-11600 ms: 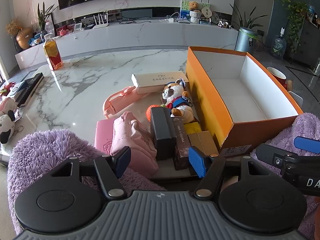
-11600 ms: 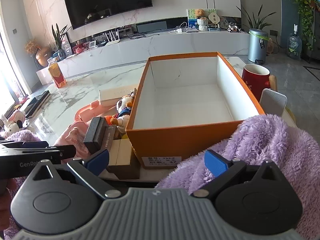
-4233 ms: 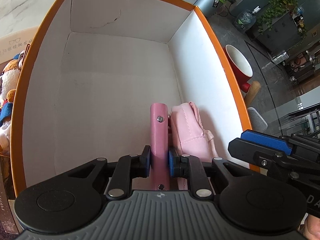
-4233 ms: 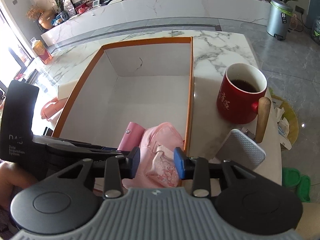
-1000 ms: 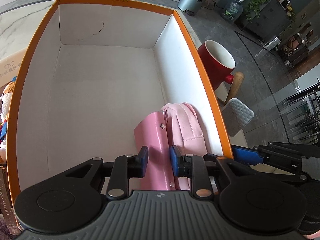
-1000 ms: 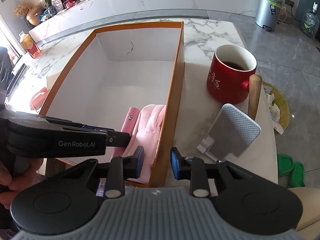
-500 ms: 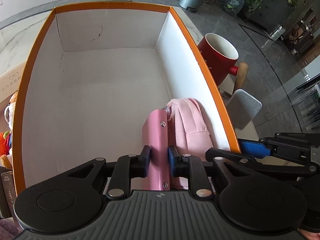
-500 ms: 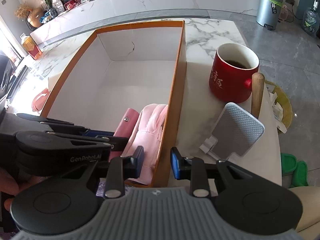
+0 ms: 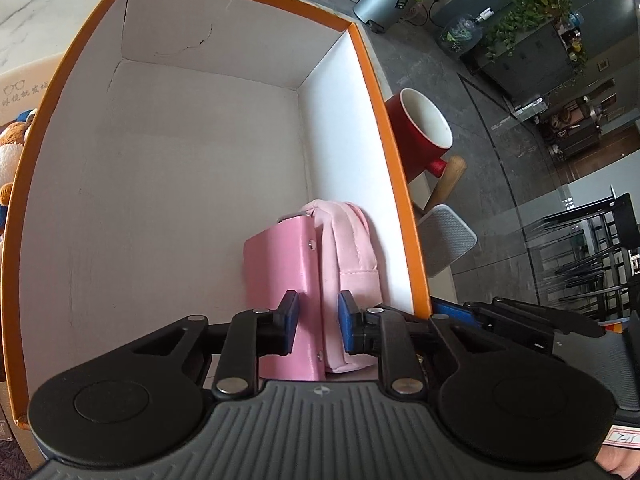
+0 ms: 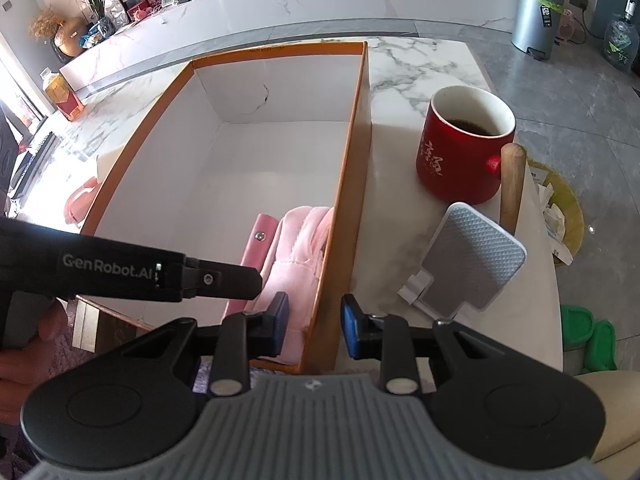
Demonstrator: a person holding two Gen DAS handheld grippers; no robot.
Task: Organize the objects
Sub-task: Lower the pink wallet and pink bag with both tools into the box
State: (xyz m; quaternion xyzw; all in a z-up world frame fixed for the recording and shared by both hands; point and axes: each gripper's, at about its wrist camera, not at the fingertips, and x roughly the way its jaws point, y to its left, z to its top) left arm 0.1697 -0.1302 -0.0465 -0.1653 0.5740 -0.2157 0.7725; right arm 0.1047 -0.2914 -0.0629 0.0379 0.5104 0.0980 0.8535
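Observation:
An orange box [image 9: 374, 80] with a white inside sits on the marble table; it also shows in the right wrist view [image 10: 352, 128]. In its near right corner a pink wallet [image 9: 280, 256] stands on edge against a soft pink pouch [image 9: 352, 248]; both also show in the right wrist view, wallet [image 10: 258, 246] and pouch [image 10: 298, 248]. My left gripper [image 9: 316, 322] is open just above the wallet, its pads clear of it. My right gripper [image 10: 314, 324] is open and empty, straddling the box's right wall.
A red mug [image 10: 460, 152] of dark drink stands right of the box, with a wooden handle [image 10: 510, 184] and a grey phone stand [image 10: 472, 260] beside it. Plush toys [image 9: 12, 148] and a pink item [image 10: 78, 200] lie left of the box.
My left gripper has opened and let go of the pink wallet, which now leans against the pouch. The right gripper has opened slightly wider and stays at the box's right wall.

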